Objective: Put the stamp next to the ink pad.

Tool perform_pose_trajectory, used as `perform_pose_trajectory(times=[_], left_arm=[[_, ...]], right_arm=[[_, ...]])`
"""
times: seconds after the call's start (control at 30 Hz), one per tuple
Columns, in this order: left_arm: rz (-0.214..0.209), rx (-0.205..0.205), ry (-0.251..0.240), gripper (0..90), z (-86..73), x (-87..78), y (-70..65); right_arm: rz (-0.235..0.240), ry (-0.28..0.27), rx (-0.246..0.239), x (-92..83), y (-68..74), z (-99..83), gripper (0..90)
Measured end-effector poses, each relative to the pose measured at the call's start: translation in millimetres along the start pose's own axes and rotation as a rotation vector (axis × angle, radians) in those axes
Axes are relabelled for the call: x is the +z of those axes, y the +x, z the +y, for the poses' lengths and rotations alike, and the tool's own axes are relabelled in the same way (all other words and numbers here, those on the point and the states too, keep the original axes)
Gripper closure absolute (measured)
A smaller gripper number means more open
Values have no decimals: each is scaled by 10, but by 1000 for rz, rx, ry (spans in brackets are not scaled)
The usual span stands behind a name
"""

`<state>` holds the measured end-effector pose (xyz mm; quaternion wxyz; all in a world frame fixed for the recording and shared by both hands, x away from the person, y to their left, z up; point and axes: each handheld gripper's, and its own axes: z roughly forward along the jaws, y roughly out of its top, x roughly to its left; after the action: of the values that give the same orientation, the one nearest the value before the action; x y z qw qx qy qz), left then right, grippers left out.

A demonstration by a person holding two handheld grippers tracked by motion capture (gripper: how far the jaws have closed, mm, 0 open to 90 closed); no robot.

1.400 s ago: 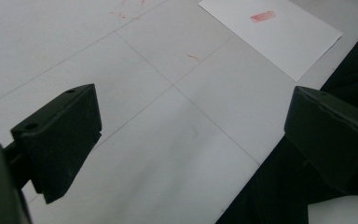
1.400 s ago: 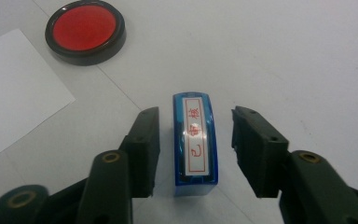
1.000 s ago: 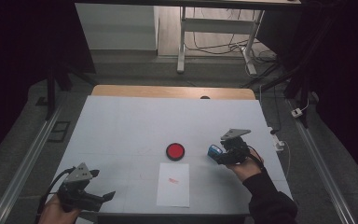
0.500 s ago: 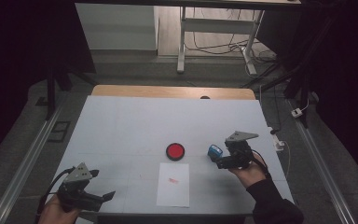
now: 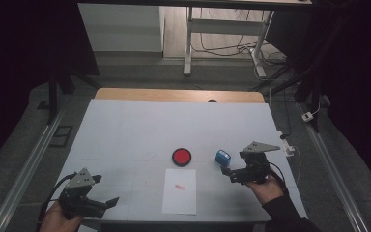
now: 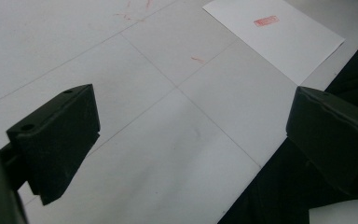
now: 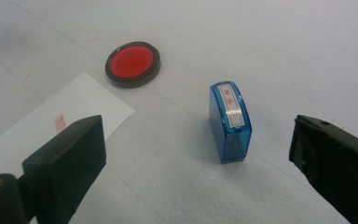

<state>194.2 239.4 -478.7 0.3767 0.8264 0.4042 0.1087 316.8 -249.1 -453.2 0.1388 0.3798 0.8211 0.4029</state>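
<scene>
A blue stamp (image 5: 223, 157) (image 7: 230, 122) stands upright on the white table, right of a round red ink pad (image 5: 181, 156) (image 7: 133, 63). A white sheet of paper (image 5: 179, 191) (image 7: 65, 122) (image 6: 275, 37) with a small red stamp mark lies in front of the pad. My right gripper (image 5: 228, 172) (image 7: 198, 168) sits just behind the stamp, open; its jaws have just been opening and nothing touches them. At the table's front left corner my left gripper (image 5: 108, 203) (image 6: 191, 140) stays open over bare table.
The table's front edge (image 6: 261, 172) runs close under the left gripper. Metal rails (image 5: 26, 169) flank the table on both sides. A wooden strip (image 5: 178, 94) borders the far edge, with cables and a stand beyond it.
The right gripper let go of the blue stamp, opened, and drew back to the right and toward the person. The stamp now stands alone. The left gripper has not moved.
</scene>
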Motion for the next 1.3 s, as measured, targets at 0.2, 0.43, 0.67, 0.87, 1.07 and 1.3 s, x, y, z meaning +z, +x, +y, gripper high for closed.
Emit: perform_pose_trajectory(times=[0.2, 0.43, 0.67, 0.87, 1.07, 1.3], left_arm=[[3, -7, -2, 24, -2, -2, 3], [2, -7, 0, 24, -1, -2, 7], [4, -11, 0, 24, -1, -2, 9], [3, -12, -1, 24, -2, -2, 10], [3, -11, -1, 24, -2, -2, 9], [5, -13, -2, 24, -8, -7, 10]], right_arm=[[-12, -17, -9, -103, 40, -65, 7], [-39, -50, -14, -249, 97, -144, 0], [-85, -55, -9, -383, 144, -262, 0], [-118, -42, -1, -512, 155, -363, 0], [-138, -22, 27, -612, 139, -474, 0], [-143, 8, 43, -691, 173, -578, 0]])
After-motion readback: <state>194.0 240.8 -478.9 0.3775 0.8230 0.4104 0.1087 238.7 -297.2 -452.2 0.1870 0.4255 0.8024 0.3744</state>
